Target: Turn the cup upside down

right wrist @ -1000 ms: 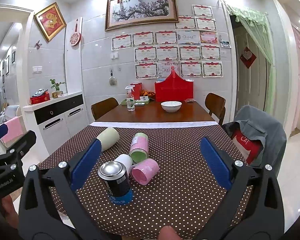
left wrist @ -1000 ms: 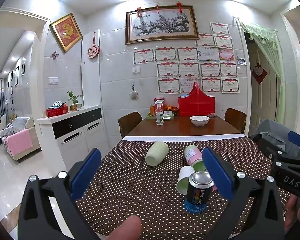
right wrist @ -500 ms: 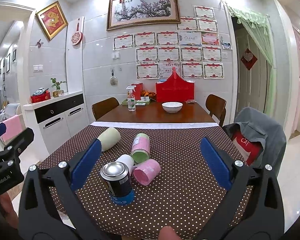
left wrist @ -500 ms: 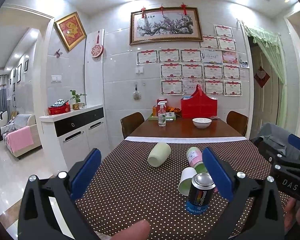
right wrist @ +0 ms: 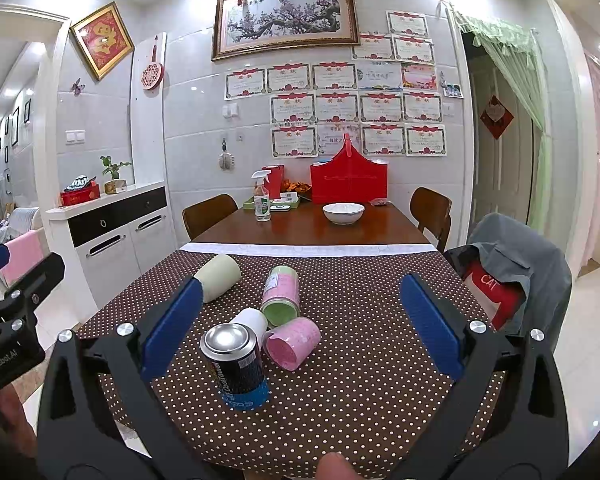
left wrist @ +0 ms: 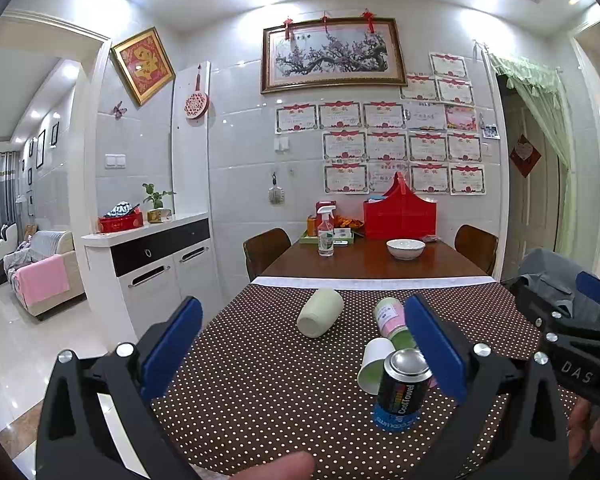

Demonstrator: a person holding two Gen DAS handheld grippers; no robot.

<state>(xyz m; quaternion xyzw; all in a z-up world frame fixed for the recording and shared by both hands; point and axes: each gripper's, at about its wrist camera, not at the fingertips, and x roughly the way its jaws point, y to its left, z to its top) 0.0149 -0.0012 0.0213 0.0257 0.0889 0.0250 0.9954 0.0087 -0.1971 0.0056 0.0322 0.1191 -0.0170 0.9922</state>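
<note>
Several cups lie on their sides on the brown dotted tablecloth (right wrist: 360, 360): a pale green cup (right wrist: 220, 282), a pink-and-green cup (right wrist: 282, 296), a white cup (right wrist: 252, 320) and a pink cup (right wrist: 294, 342). The pale green cup (left wrist: 320, 312), the pink-and-green cup (left wrist: 390, 316) and the white cup (left wrist: 376, 364) also show in the left wrist view. My left gripper (left wrist: 304, 356) is open, held above the near table edge, touching nothing. My right gripper (right wrist: 300, 328) is open and empty, short of the cups.
A dark spray can (right wrist: 236, 364) stands upright in front of the cups, also in the left wrist view (left wrist: 402, 390). Further back on the wooden table are a white bowl (right wrist: 343, 213), a spray bottle (right wrist: 261, 200) and a red box (right wrist: 348, 182). A draped chair (right wrist: 508, 276) stands right.
Both views have shifted only slightly, the scene sitting a little lower in the left wrist view. The cups and the can have not moved; both grippers stay open.
</note>
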